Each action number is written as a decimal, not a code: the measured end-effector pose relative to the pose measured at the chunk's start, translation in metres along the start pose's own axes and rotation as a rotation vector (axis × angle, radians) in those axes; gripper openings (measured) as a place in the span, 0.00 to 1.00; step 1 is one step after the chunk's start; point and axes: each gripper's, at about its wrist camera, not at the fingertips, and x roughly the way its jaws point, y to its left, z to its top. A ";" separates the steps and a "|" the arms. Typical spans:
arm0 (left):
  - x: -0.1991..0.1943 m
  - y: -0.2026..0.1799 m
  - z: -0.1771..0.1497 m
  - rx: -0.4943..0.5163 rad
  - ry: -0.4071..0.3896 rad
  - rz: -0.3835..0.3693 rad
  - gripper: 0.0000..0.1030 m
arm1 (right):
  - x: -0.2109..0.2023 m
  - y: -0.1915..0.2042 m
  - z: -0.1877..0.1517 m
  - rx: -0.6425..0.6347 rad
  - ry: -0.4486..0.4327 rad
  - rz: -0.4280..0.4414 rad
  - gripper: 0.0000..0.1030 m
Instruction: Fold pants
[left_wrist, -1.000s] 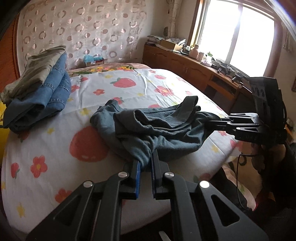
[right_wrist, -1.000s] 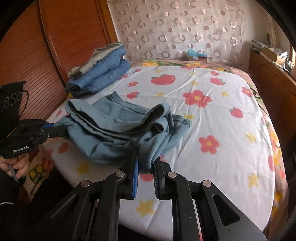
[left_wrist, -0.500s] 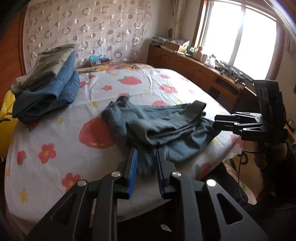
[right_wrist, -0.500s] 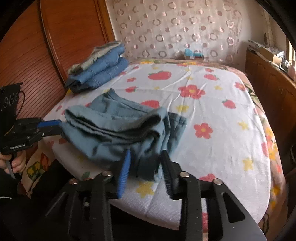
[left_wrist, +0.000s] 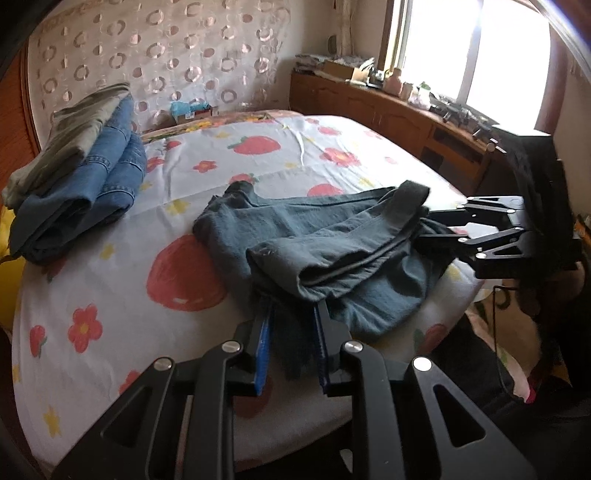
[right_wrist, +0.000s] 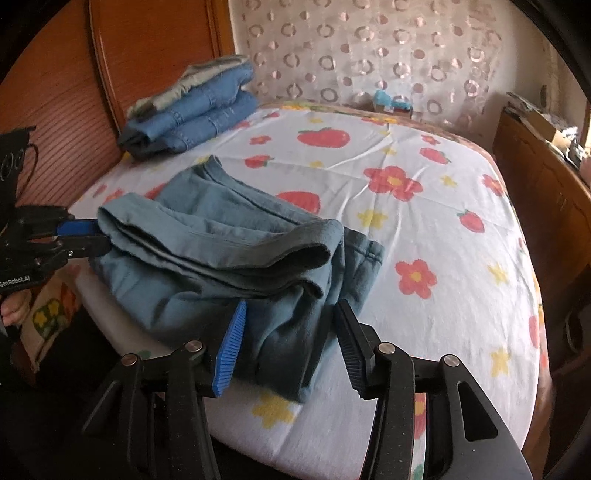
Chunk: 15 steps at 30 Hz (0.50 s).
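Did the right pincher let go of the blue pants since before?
Yes. The right gripper has opened: its jaws, shut on the teal pants a second ago, now stand wide apart over the strawberry bedsheet.

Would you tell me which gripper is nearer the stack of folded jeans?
Left. The left gripper sits at the pants' end toward the folded jeans; the right gripper works their far end.

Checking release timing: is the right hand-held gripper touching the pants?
Cannot tell. In the right wrist view the right hand-held gripper stands open around the pants; no gap shows.
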 end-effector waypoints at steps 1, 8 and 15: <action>0.002 0.001 0.001 -0.006 0.007 0.010 0.18 | 0.001 -0.001 0.000 0.000 0.003 0.001 0.48; 0.006 0.013 0.021 -0.060 -0.034 0.034 0.18 | -0.009 -0.009 0.001 0.031 -0.021 -0.005 0.48; 0.022 0.029 0.039 -0.064 -0.022 0.086 0.18 | -0.008 -0.014 0.013 0.003 -0.011 -0.019 0.48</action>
